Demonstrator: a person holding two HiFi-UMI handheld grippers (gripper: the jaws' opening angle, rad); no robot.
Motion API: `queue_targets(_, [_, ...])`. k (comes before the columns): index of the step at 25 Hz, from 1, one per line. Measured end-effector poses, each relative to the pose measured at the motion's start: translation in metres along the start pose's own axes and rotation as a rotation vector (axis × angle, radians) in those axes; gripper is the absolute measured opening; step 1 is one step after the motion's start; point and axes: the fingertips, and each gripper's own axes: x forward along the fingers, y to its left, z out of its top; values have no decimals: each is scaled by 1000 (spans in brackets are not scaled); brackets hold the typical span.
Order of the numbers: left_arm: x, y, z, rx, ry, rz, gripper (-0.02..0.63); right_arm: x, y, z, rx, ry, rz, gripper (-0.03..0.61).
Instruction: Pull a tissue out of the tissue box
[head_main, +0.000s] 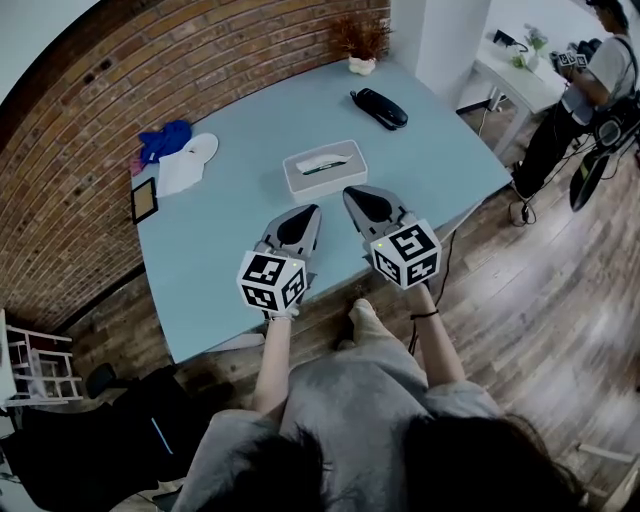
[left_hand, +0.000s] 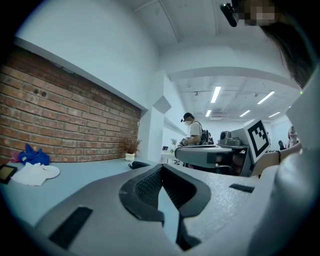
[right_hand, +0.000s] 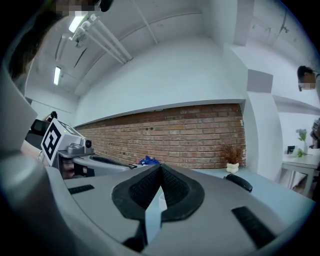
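Observation:
A white tissue box (head_main: 325, 168) lies flat near the middle of the light blue table (head_main: 230, 270), with a tissue showing in its top slot. My left gripper (head_main: 313, 210) hovers just short of the box's near left corner, and its jaws are shut and empty. My right gripper (head_main: 349, 192) sits beside it at the box's near right corner, also shut with nothing held. In the left gripper view the jaws (left_hand: 161, 168) meet at the tip. The right gripper view shows the same for my right gripper (right_hand: 160, 166). The box is hidden behind the jaws in both gripper views.
A black case (head_main: 379, 108) and a small potted dried plant (head_main: 361, 45) stand at the table's far side. A blue cloth (head_main: 165, 138), a white cloth (head_main: 187, 165) and a small framed panel (head_main: 144, 200) lie at the left by the brick wall. A person (head_main: 590, 90) stands far right.

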Motion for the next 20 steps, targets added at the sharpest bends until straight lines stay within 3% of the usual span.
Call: queue_targets(20, [73, 70, -2, -45, 13, 113, 3, 86, -73, -15, -8, 61, 116, -2])
